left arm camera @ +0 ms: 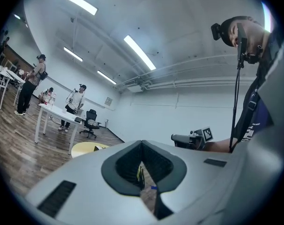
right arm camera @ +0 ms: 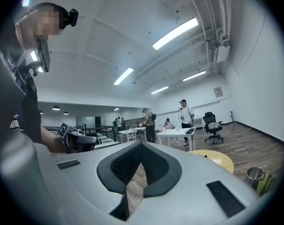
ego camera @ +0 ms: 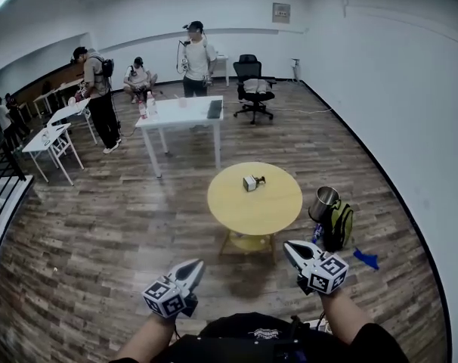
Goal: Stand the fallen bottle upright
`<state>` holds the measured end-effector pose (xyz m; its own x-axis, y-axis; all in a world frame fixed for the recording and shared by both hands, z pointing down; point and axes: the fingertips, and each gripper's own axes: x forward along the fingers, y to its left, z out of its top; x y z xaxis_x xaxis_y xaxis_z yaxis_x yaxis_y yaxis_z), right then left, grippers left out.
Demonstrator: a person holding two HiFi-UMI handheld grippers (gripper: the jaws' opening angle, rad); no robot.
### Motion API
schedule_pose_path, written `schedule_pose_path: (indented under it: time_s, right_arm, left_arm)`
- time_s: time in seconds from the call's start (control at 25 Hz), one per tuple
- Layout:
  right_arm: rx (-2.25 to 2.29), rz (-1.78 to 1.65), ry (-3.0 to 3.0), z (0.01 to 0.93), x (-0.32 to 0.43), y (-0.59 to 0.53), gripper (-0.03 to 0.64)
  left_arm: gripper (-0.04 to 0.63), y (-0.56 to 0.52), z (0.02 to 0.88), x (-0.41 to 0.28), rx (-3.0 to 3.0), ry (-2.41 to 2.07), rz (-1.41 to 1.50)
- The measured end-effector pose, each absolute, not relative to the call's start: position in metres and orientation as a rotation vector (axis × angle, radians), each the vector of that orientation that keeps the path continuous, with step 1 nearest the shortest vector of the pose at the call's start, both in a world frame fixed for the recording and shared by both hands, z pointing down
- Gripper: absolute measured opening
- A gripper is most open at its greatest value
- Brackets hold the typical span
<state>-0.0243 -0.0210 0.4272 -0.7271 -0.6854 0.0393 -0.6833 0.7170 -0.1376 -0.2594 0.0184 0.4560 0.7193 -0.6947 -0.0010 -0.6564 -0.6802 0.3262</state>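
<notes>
A small pale object [ego camera: 249, 183] sits near the middle of the round yellow surface [ego camera: 274, 212] at the centre of the head view. It is probably the fallen bottle, though it is too small to be sure or to tell how it lies. Both tools are low in the frame and well apart from it, the left tool [ego camera: 193, 268] at lower left and the right tool [ego camera: 291, 249] at lower right. Each has its jaws together on nothing. By the look of it the task is barely begun: approach, grasp and righting all remain.
</notes>
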Motion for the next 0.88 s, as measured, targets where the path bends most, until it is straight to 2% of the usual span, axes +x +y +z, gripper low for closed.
schedule_pose_path:
  time_s: [0.4,0.88]
  right_arm:
    - [-1.117,-0.277,2.905,0.446,-0.028,-0.118,0.023]
    - [-0.891,-0.229,3.001,0.431,0.059,-0.297,0.023]
  left_arm:
    - [0.017,-0.071,0.471,-0.262,2.585,-1.086,-0.17]
    - [0.017,-0.217,0.459,-0.168,2.531,-1.29,-0.218]
